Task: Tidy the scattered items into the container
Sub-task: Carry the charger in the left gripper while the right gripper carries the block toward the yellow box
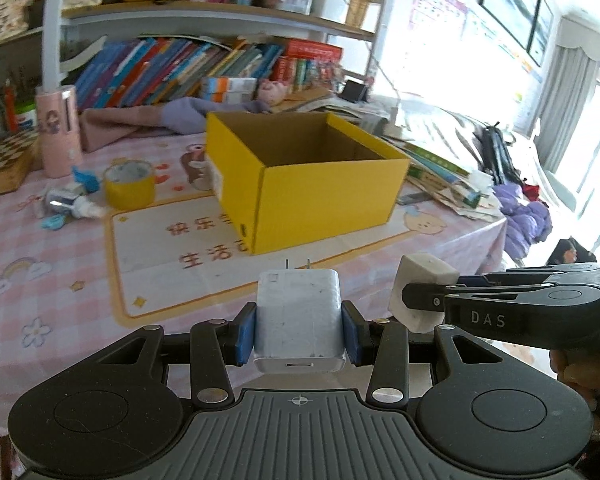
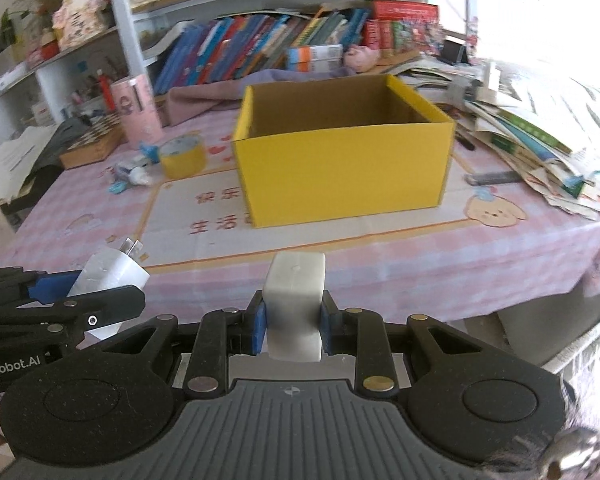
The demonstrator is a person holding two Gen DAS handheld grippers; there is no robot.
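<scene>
Your left gripper (image 1: 299,326) is clamped on the rigid, light charger (image 1: 299,312), your right gripper (image 2: 294,322) on the softer white block (image 2: 296,300), both near the far box (image 1: 320,200); grip flat sides.

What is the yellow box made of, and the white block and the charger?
Yellow box: probably cardboard, matte yellow outside, plain brown inside. White block: maybe rubber or foam, dull, with rounded edges. Charger: likely hard plastic, smooth white, with metal prongs.
</scene>
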